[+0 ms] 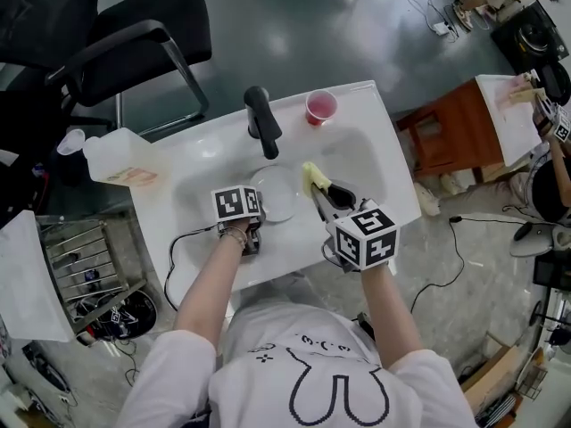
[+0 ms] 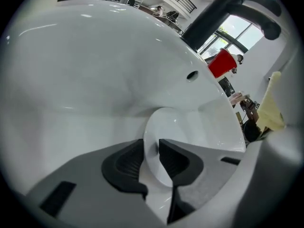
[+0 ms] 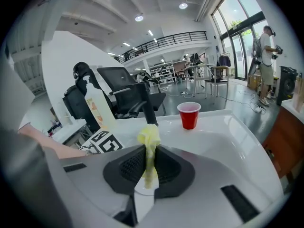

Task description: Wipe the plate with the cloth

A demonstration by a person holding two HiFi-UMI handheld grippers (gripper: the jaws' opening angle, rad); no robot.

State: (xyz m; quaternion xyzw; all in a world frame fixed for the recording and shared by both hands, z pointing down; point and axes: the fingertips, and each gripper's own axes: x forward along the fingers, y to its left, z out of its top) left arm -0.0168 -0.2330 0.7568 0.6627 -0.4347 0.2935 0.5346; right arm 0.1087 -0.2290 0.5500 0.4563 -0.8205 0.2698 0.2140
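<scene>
The left gripper (image 2: 151,150) holds its jaws slightly apart, with the rim of the white plate (image 2: 166,125) between the pads but not pressed by them (the plate rests low in the white sink basin (image 1: 379,163)). To its right, the right gripper (image 3: 151,159) pinches a bunched yellow cloth (image 3: 149,139), just beside the plate's right edge. Beyond stand the black faucet (image 1: 261,119) and, on the sink's rim, a red cup (image 1: 321,107)
</scene>
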